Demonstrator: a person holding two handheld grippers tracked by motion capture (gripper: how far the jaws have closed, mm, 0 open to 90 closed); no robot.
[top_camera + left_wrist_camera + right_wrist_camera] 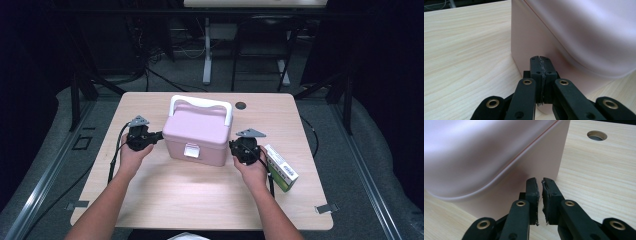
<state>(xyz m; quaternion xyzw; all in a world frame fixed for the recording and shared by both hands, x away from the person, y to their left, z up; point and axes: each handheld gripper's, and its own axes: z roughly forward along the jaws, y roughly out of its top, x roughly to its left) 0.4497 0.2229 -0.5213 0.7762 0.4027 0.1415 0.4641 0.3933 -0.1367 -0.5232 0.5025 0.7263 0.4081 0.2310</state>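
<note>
pink box (197, 135) sits braced between my left gripper (159, 135) and right gripper (233, 146), both pinched together empty, steadying its sides.

No text, brand or number is showing clearly enough to read: the green-and-white carton (281, 168) lying at the table's right is bearing small print, but it is staying too blurred to make out.
</note>
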